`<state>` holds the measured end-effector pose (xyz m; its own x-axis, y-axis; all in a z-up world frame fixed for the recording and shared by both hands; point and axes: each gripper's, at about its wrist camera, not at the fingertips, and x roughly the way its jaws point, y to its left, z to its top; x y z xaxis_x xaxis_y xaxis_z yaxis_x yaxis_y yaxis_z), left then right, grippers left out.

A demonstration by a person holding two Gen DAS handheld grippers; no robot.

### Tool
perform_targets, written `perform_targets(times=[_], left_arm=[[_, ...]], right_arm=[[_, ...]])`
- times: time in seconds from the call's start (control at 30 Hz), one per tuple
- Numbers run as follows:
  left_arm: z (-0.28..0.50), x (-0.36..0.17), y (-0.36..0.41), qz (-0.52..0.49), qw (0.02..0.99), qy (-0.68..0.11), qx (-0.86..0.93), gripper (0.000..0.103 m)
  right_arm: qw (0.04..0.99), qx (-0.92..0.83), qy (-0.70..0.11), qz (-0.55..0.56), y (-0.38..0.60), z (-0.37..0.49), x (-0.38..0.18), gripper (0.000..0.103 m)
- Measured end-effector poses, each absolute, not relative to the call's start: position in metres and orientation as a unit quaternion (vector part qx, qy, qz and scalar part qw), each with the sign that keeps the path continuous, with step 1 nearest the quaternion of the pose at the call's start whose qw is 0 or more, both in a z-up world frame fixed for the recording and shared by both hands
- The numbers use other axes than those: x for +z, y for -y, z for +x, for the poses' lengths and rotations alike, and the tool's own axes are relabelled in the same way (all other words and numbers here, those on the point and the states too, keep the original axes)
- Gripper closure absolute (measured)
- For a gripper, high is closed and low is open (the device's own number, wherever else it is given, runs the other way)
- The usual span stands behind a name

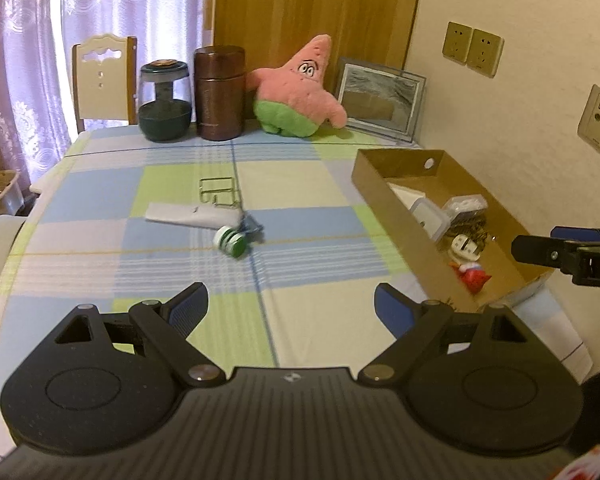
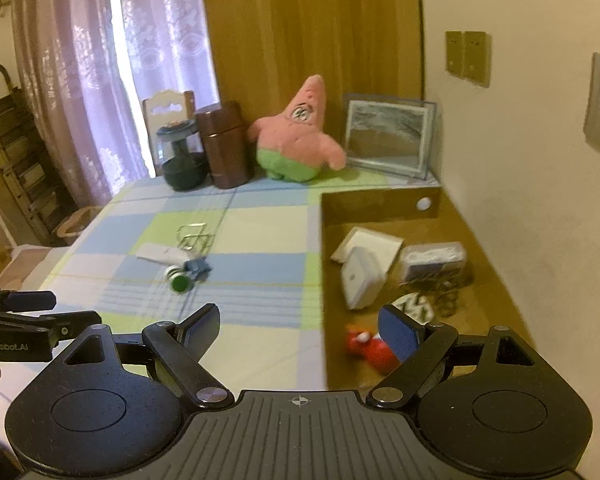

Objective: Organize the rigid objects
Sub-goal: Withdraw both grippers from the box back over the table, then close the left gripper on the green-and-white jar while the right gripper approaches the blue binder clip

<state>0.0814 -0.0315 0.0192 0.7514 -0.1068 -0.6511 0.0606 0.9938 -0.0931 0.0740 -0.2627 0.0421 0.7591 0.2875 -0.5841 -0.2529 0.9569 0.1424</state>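
A: You're holding both jaws apart, empty: left gripper (image 1: 291,304), right gripper (image 2: 300,326).
B: Green spool (image 1: 230,241) is lying mid-table (image 1: 100,272), cardboard box (image 1: 392,196) at the right.
A: Risk: it's rolling off when you're nudging it.
B: Clutter beside it is blurring, unreadable.

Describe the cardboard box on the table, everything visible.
The cardboard box is a shallow, open-topped brown tray with low walls and a round finger hole in its far wall. It sits flat on the checked tablecloth at the table's right side, along the wall. Inside lie white boxy items, a clear container, a white plug-like piece and a small red toy. No claw touches it.
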Motion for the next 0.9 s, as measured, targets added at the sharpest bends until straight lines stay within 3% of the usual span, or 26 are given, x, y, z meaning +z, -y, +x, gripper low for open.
perform_targets(times=[0.9], left_arm=[[0.087,-0.003,-0.03,-0.001,0.931,-0.366,-0.006,0.015]], right_arm=[[0.921,0.212,-0.328,0.015,0.196,0.094,0.011,0.02]])
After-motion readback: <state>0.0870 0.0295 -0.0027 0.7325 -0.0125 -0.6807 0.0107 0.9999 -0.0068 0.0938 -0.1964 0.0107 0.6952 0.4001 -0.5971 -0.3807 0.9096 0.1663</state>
